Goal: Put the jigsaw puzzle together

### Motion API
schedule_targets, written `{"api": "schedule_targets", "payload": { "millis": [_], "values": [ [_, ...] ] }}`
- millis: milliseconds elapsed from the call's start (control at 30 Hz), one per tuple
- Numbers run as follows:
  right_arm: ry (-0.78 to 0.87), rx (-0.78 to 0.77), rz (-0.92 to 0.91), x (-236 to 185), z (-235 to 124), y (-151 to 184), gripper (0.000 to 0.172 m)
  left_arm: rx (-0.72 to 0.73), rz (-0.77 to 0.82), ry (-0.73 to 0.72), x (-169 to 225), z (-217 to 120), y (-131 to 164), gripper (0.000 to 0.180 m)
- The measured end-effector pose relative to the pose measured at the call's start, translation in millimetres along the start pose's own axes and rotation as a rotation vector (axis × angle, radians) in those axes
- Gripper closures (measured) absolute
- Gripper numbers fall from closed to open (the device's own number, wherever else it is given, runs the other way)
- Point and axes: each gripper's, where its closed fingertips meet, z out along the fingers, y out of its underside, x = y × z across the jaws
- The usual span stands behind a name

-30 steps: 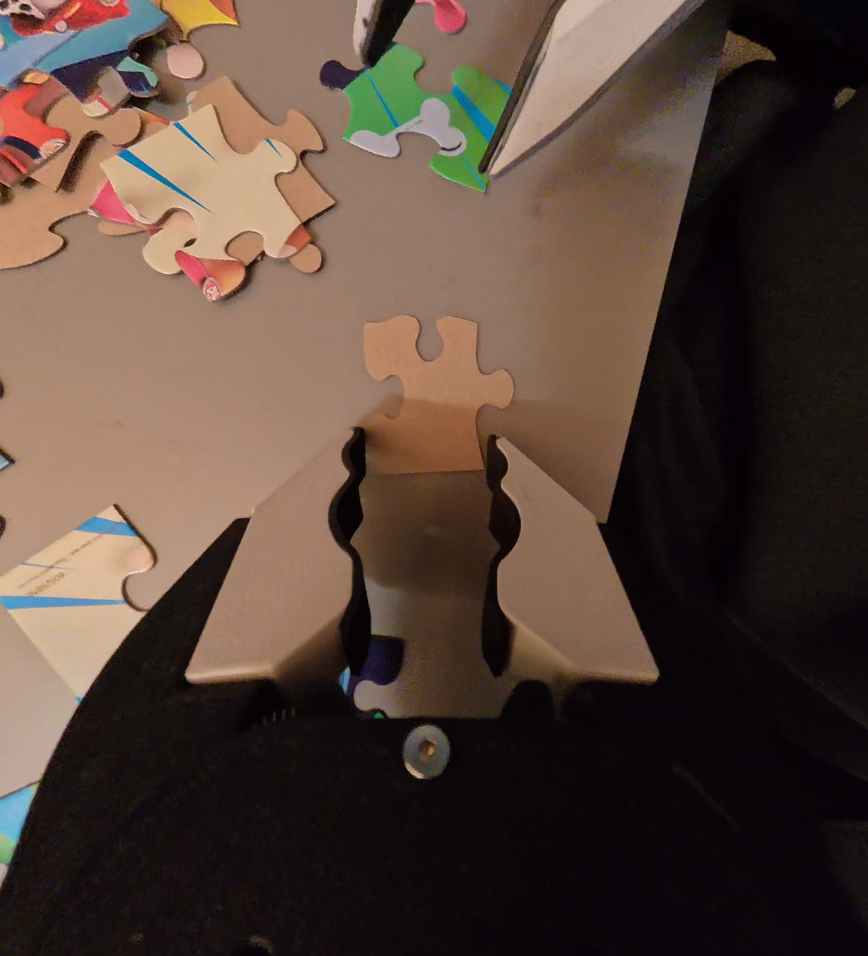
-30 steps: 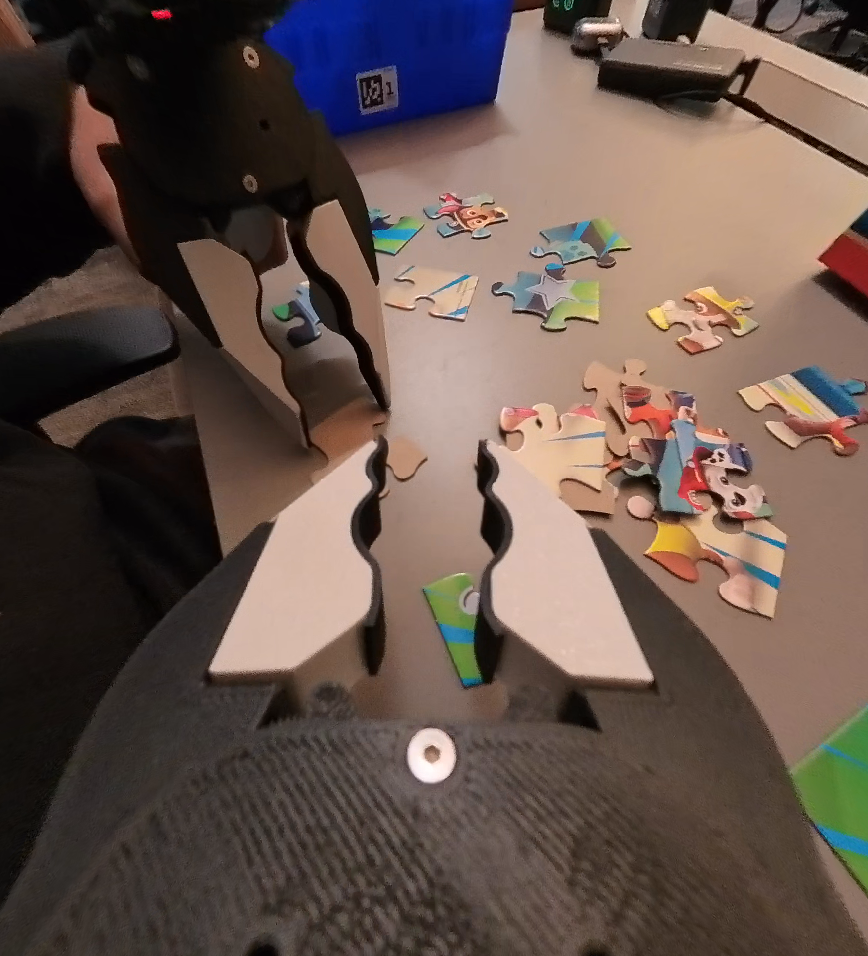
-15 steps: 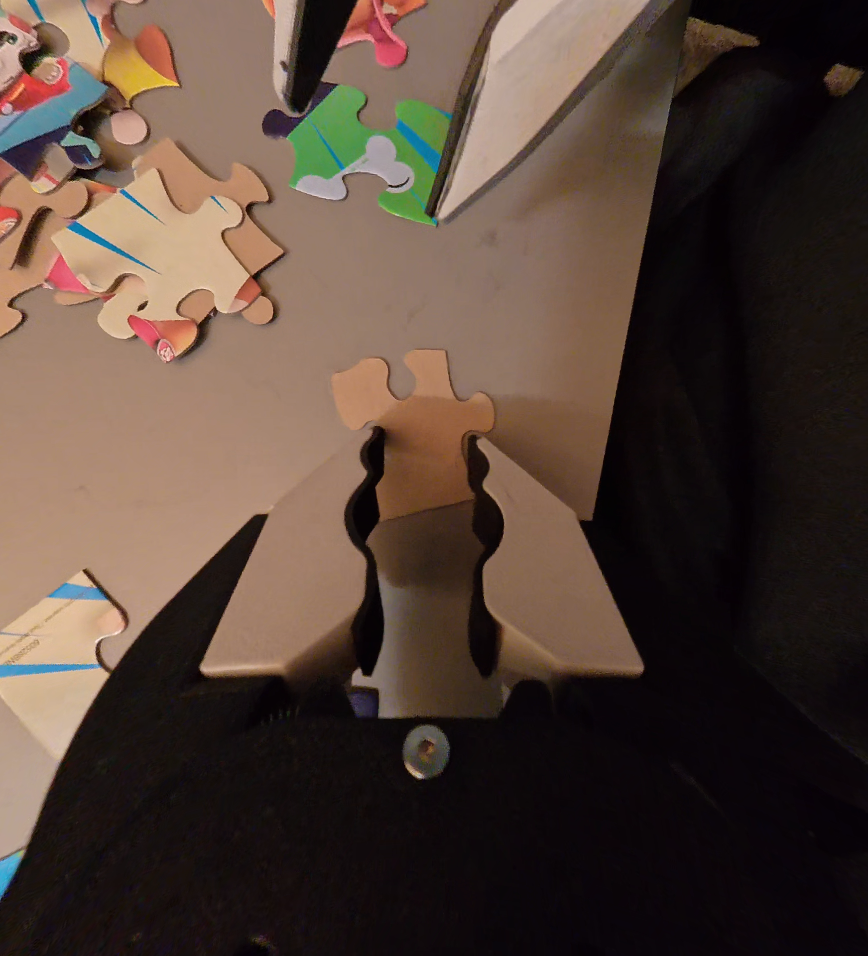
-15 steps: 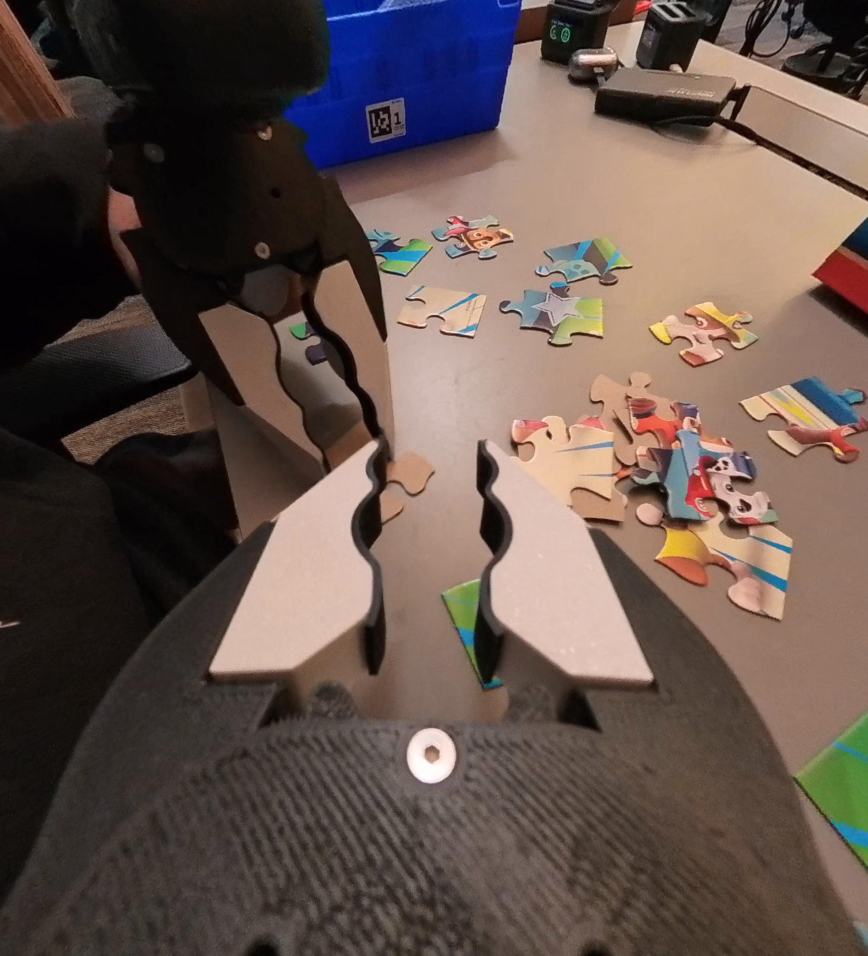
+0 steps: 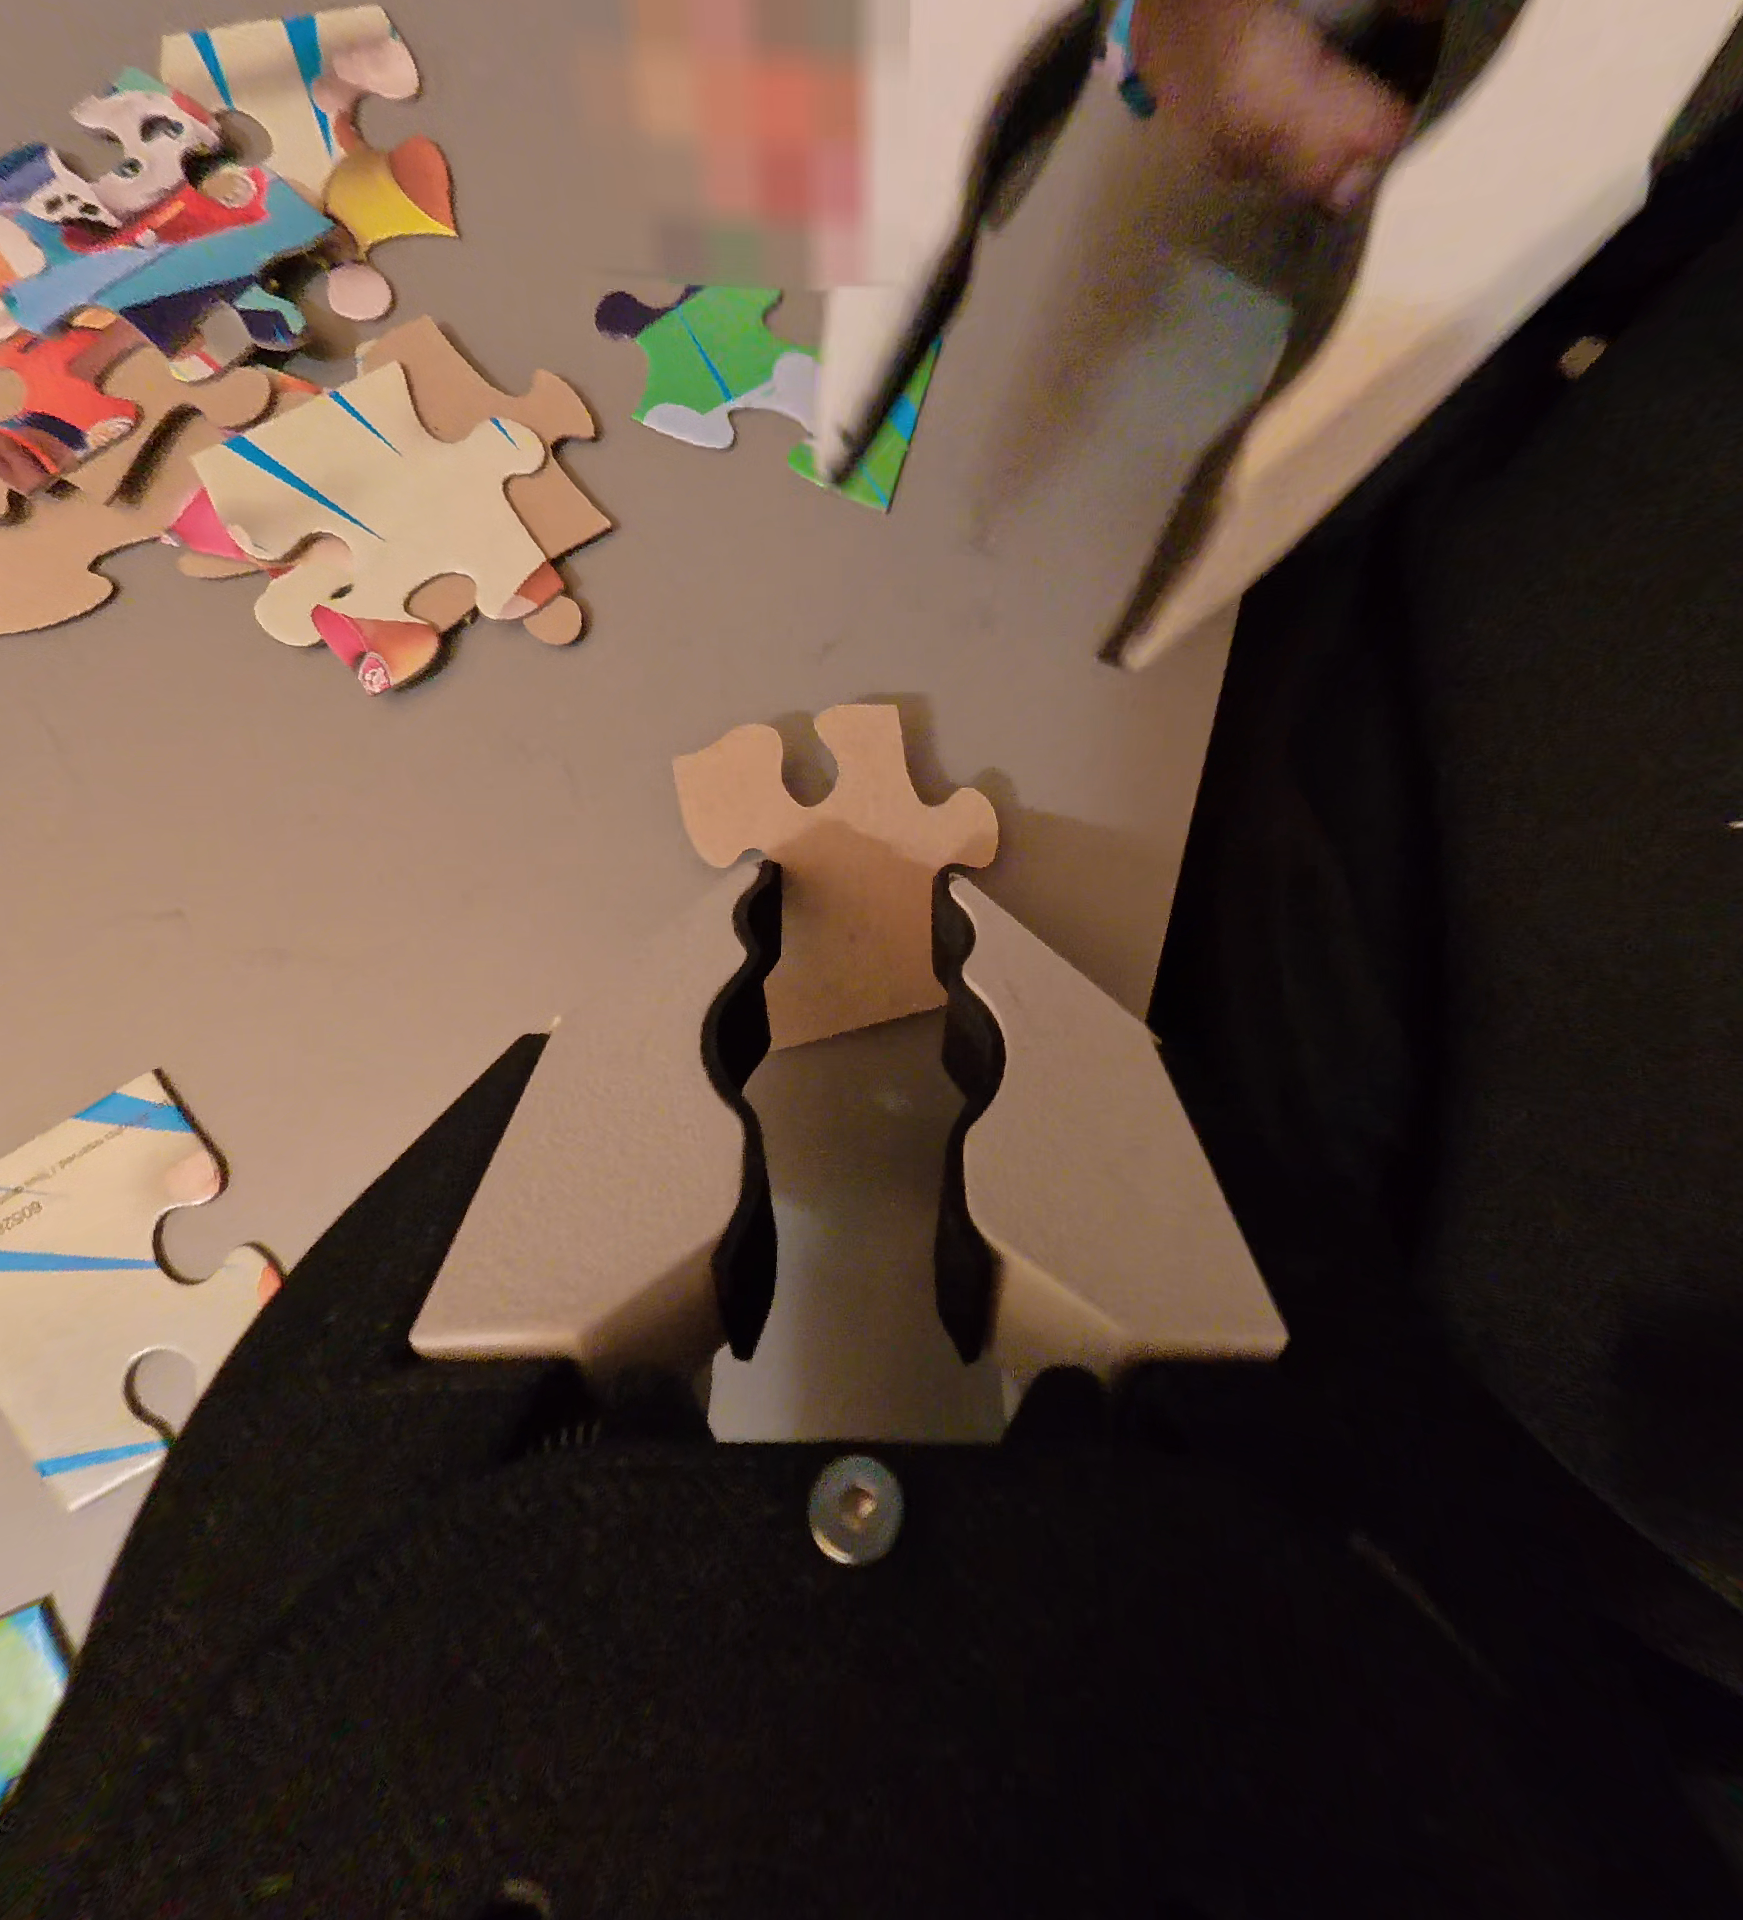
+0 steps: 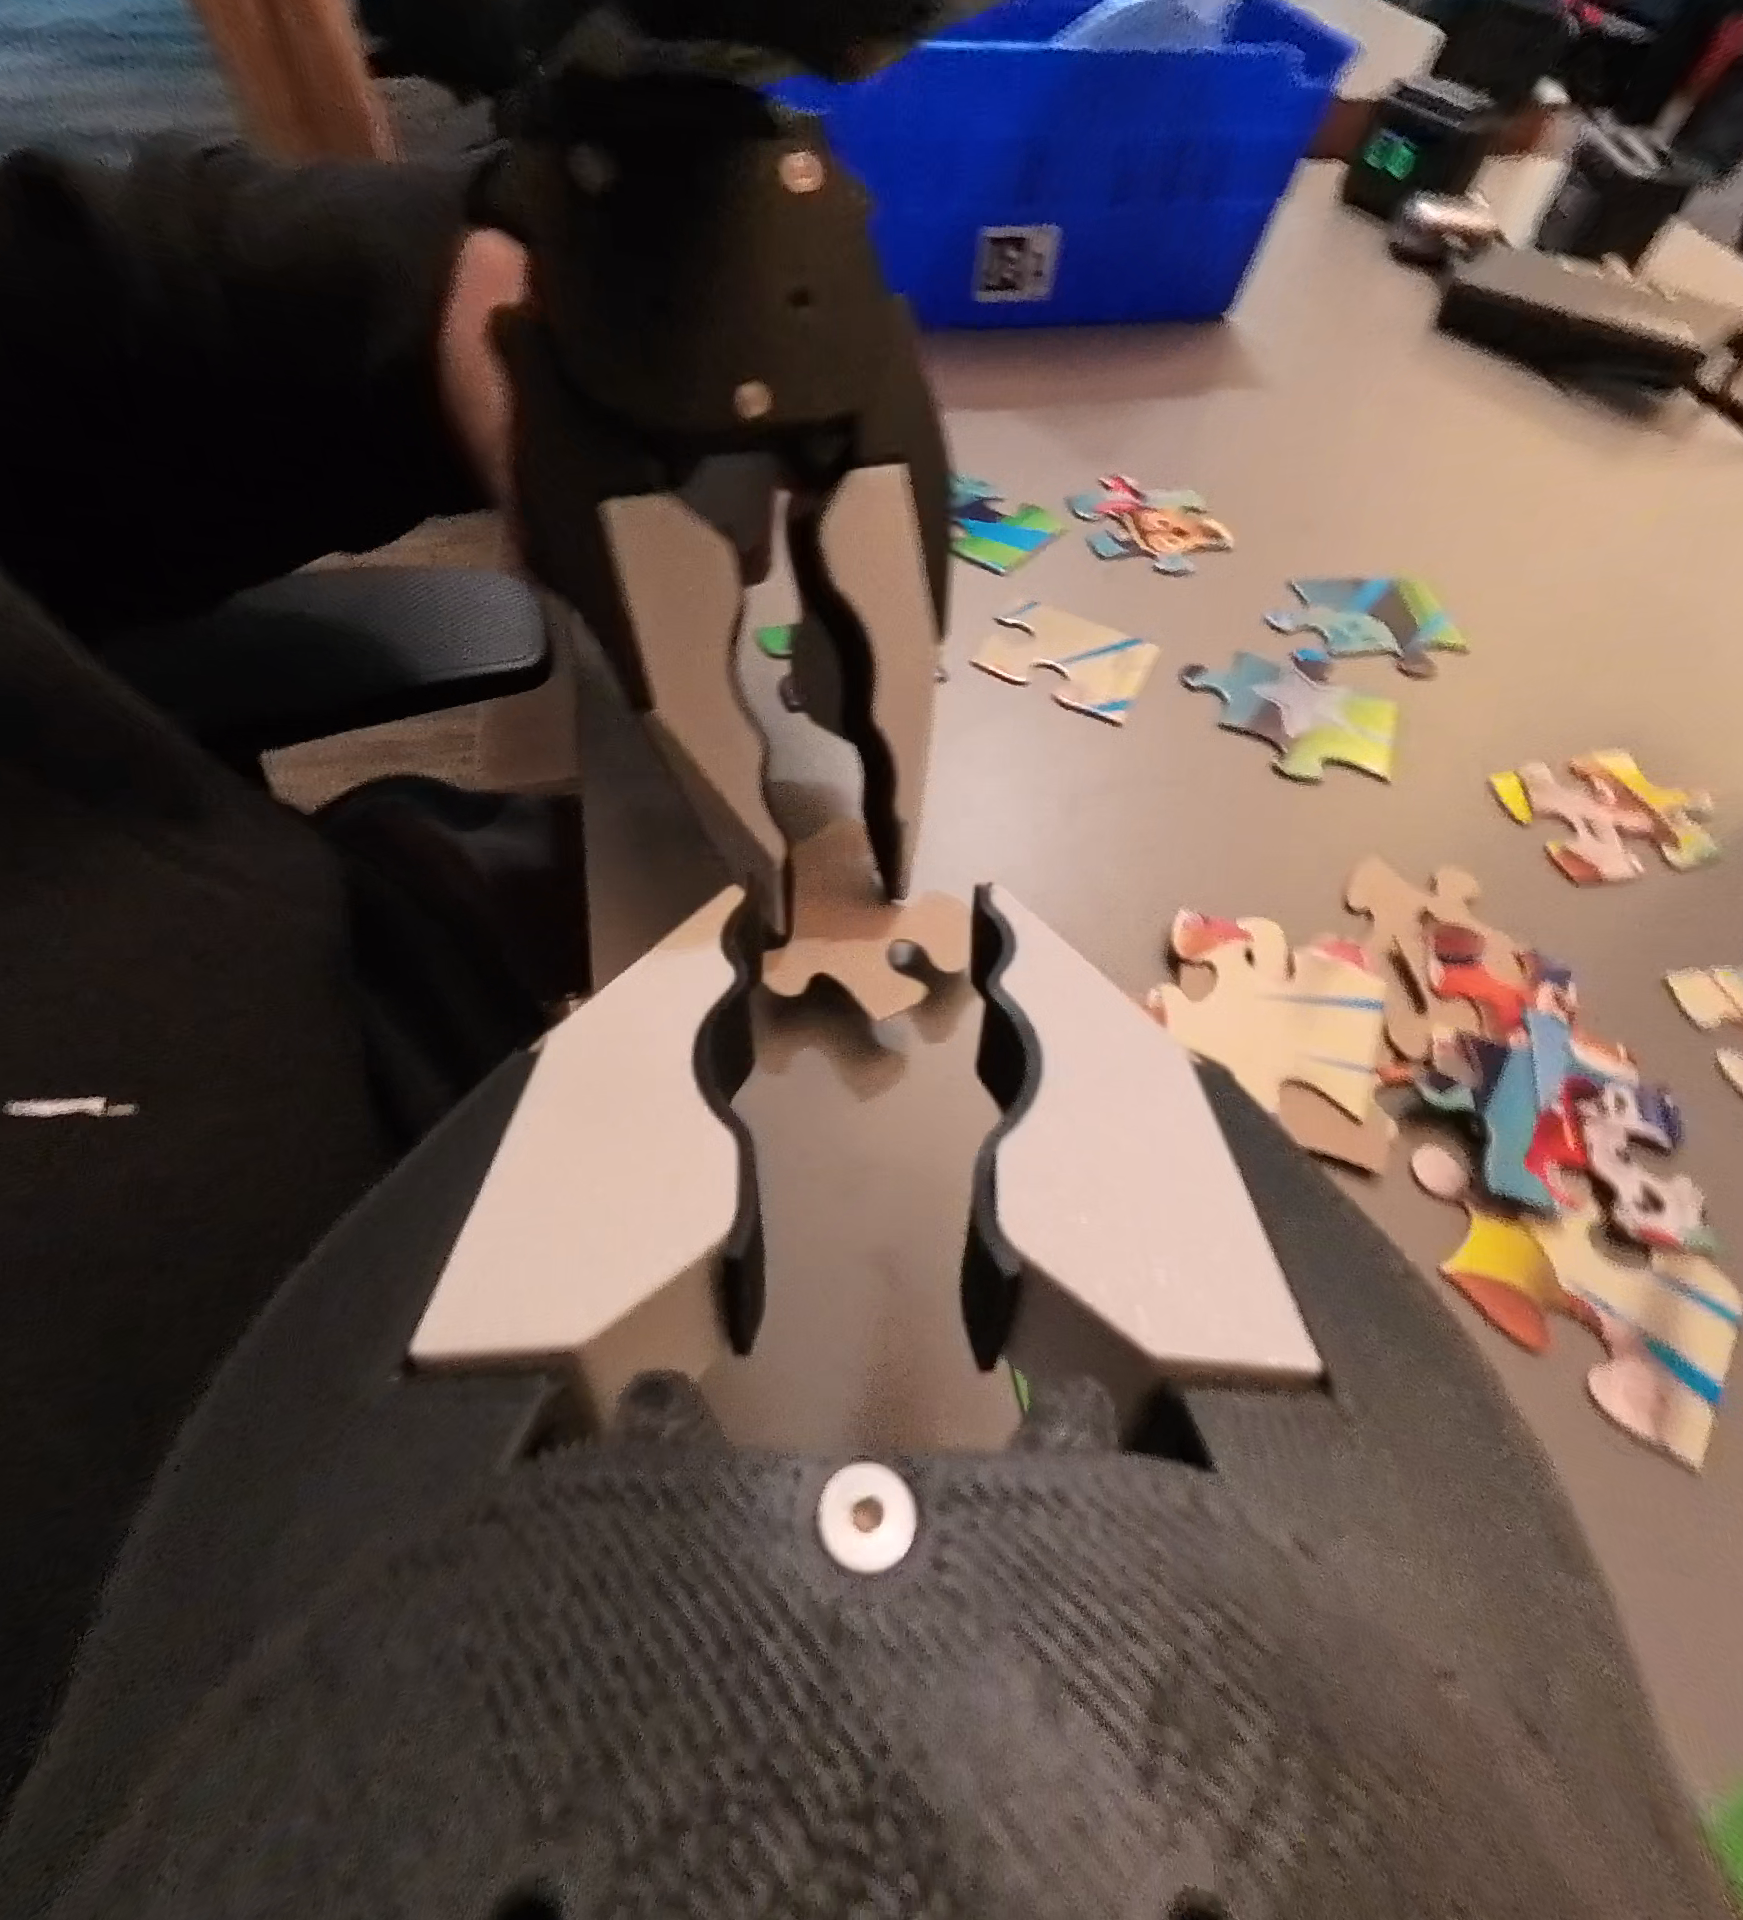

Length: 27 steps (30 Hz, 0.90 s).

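On the grey table (image 6: pixel 1366 447), near its edge, loose puzzle pieces (image 5: pixel 223 343) lie scattered, well apart from a blue bin (image 6: pixel 1085 156) at the far side. The left gripper (image 5: pixel 851 894) has narrowed over the last second and now clamps a brown, face-down piece (image 5: pixel 846 831), lifted clear of the surface. The right gripper (image 6: pixel 862 914) has widened; its jaws stand apart, bare, bracketing that piece's free end without contact.
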Motion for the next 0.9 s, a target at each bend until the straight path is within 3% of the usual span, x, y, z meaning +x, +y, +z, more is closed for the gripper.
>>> {"api": "schedule_targets", "payload": {
  "millis": [167, 433, 567, 667, 733, 800, 900],
  "values": [
    [0.041, -0.026, -0.278, -10.6, 5.7, 5.2, 0.134, 0.073, -0.040, 0.038, 0.4, -7.8, -8.4, 0.154],
    [0.241, -0.263, -0.764, 4.0, 22.3, 24.8, 0.141, 0.166, -0.066, 0.058, -0.8, -14.2, -21.7, 0.154],
    [0.293, -0.333, -0.871, 10.8, 31.5, 31.2, 0.172, 0.178, -0.073, 0.051, -2.1, -14.9, -22.4, 0.157],
    [0.335, -0.341, -0.796, 20.8, 32.6, 31.0, 0.172, 0.244, -0.097, 0.014, -10.8, -27.1, -27.6, 0.137],
    [0.371, -0.330, -0.650, 33.5, 29.8, 29.6, 0.172, 0.338, -0.122, -0.033, -21.2, -45.6, -35.4, 0.129],
    [0.333, -0.285, -0.394, 39.2, 29.7, 29.4, 0.172, 0.446, -0.140, -0.090, -30.5, -67.5, -43.6, 0.123],
    [0.186, -0.149, 0.132, 37.5, 34.5, 21.0, 0.172, 0.538, -0.147, -0.173, -39.8, -89.9, -46.7, 0.121]
  ]
}}
